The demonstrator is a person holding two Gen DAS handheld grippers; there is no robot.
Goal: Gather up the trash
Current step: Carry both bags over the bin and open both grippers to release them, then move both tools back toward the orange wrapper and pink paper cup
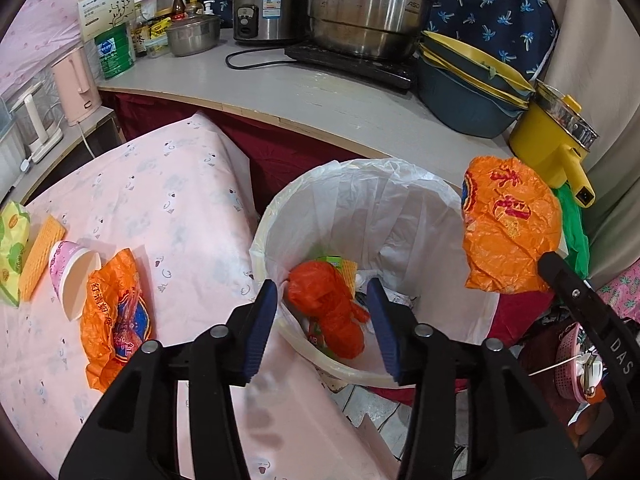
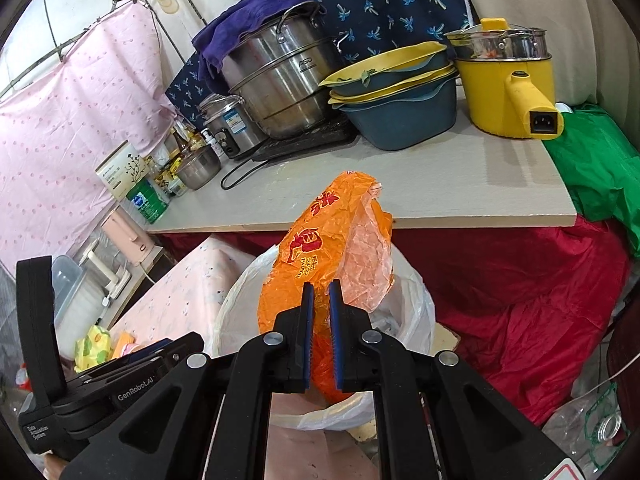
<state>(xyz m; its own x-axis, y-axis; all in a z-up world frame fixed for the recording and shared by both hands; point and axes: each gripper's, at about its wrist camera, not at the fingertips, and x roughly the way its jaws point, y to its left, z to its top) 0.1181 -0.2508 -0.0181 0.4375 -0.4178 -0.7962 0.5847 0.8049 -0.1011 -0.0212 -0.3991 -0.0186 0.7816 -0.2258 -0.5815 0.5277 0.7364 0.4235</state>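
A round bin with a white liner stands beside the pink-clothed table; it also shows in the right wrist view. Inside lies a crumpled red-orange bag with other wrappers. My left gripper is open and empty above the bin's near rim. My right gripper is shut on an orange plastic bag and holds it above the bin; in the left wrist view this bag hangs at the bin's right. On the table lie another orange bag, a paper cup, a wafer and a yellow-green wrapper.
A grey counter behind the bin holds steel pots, a rice cooker, stacked blue and yellow basins and a yellow electric pot. Red cloth hangs under the counter. A pink basket is at right.
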